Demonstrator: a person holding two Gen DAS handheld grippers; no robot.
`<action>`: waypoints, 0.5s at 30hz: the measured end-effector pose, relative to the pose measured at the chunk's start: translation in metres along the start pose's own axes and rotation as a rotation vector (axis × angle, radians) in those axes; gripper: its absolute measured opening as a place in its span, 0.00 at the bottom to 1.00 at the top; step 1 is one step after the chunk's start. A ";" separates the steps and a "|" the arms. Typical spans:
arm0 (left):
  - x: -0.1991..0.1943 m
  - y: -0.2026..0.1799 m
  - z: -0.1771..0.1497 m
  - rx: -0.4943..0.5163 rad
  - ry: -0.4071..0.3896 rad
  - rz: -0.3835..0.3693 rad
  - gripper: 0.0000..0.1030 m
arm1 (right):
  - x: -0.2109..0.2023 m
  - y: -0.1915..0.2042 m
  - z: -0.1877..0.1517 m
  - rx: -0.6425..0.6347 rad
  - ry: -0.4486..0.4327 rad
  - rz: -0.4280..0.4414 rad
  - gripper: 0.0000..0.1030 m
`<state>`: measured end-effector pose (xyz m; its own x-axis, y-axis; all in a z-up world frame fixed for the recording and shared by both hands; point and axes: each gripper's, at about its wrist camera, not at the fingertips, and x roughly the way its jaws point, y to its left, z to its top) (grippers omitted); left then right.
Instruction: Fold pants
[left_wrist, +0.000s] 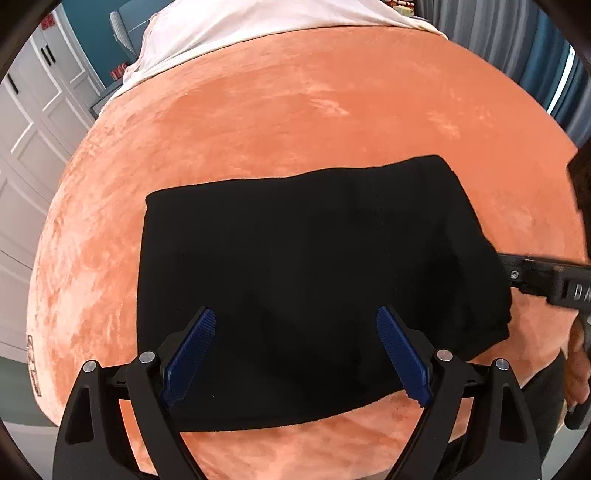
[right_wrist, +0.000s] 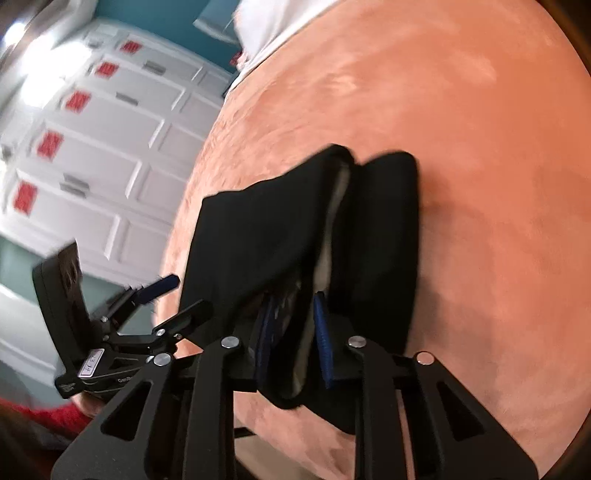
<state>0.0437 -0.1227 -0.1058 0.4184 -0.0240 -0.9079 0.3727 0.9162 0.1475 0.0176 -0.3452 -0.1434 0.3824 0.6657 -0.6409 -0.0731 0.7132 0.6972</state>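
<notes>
One pair of black pants (left_wrist: 314, 280) on orange blanket (left_wrist: 295, 110); left hand-held gripper (left_wrist: 295, 354) released, right hand-held gripper (right_wrist: 291, 332) clenched on pants

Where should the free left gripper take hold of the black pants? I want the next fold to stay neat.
Probably the near left corner of the pants, coming low from the near side. The left gripper hovers open over that edge, which lies flat on the orange blanket, while the right gripper pinches the layered right end.
</notes>
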 end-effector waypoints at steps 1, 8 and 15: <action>0.000 -0.001 0.000 0.002 0.002 0.006 0.84 | 0.002 0.015 0.001 -0.082 0.002 -0.089 0.20; 0.007 -0.012 -0.002 0.032 0.020 0.036 0.84 | 0.032 0.034 0.010 -0.238 0.084 -0.231 0.21; 0.006 -0.016 0.001 0.051 0.023 0.045 0.84 | 0.026 0.016 0.020 -0.095 0.071 -0.046 0.03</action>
<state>0.0409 -0.1375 -0.1136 0.4173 0.0267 -0.9084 0.3956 0.8946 0.2080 0.0449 -0.3215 -0.1425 0.3212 0.6435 -0.6948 -0.1451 0.7585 0.6354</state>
